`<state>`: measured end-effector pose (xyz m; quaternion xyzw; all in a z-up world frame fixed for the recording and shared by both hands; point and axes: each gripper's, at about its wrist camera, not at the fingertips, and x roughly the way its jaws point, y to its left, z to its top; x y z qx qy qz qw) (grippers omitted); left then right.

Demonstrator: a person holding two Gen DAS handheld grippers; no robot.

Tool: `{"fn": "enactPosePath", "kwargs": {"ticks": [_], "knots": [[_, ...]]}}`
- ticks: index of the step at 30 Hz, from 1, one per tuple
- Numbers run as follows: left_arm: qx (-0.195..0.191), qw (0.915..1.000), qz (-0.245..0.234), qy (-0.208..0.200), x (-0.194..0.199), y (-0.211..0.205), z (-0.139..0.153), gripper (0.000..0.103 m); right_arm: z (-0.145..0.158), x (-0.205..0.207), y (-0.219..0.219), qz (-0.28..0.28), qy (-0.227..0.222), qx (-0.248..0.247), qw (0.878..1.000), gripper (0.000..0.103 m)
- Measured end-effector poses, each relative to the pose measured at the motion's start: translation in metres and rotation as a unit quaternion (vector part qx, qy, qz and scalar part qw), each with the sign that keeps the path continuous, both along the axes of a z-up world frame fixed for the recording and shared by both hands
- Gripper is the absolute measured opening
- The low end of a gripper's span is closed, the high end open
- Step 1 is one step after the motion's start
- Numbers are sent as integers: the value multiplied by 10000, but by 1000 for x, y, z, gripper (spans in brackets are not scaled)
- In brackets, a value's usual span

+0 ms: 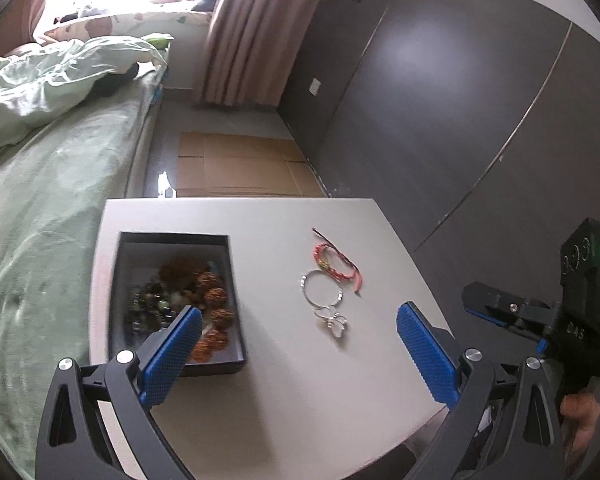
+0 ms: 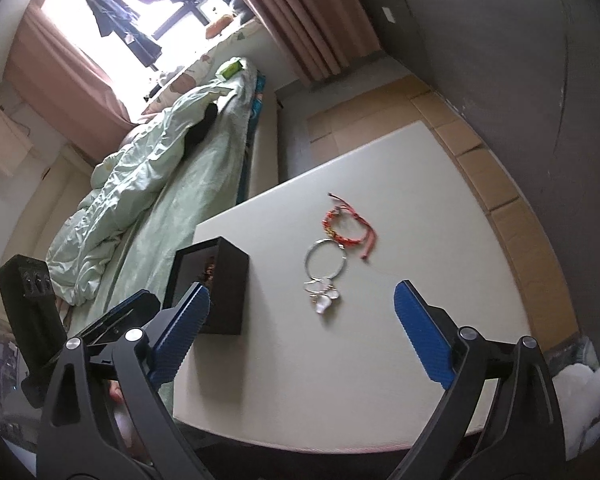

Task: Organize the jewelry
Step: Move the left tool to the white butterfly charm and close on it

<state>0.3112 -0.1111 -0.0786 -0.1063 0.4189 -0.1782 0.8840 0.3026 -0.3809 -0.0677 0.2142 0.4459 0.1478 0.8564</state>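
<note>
Here, both claws spread wide, gripping nothing: left claw (image 1: 298, 344) and right claw (image 2: 302, 322) above the bench (image 1: 340, 380). Red bracelet (image 1: 336, 266) touching silver ring (image 1: 322, 288), beside black box (image 1: 176, 300) of beads.

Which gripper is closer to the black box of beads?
Left. The left gripper has one finger over the black box; the right gripper hovers beside the box, toward the silver bangle.

Box (image 1: 236, 276) on table (image 1: 340, 380) left, beads (image 1: 208, 292) inside, two bracelets (image 1: 323, 288) touching to its right, bed (image 1: 40, 220) beyond the table's left edge
</note>
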Motion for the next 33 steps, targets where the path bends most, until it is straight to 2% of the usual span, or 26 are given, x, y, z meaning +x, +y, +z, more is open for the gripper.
{"fn": "enactPosePath", "kwargs": {"ticks": [4,11,15,19,24,26,31,33], "knots": [[40,9998,-181,56,3,-19,-6,94,-10,8,-20,-145,274,106,9995,93],[123,9984,-455,309,16,-48,-29,77,-19,16,-36,-293,545,169,9979,93],[173,9973,-583,423,23,-60,-45,74,-19,19,-40,-368,555,189,9976,93],[340,9959,-684,493,26,-73,-61,74,-20,21,-42,-426,618,198,9970,93],[706,9924,-938,357,28,-92,-75,74,-20,25,-47,-505,610,234,9966,93],[806,9906,-1032,384,30,-96,-82,69,-21,27,-49,-527,626,242,9963,93],[1018,9872,-1134,460,39,-104,-99,66,-23,29,-54,-605,652,223,9958,93],[1072,9867,-1130,472,44,-106,-104,61,-23,29,-56,-662,665,158,9955,93]]}}
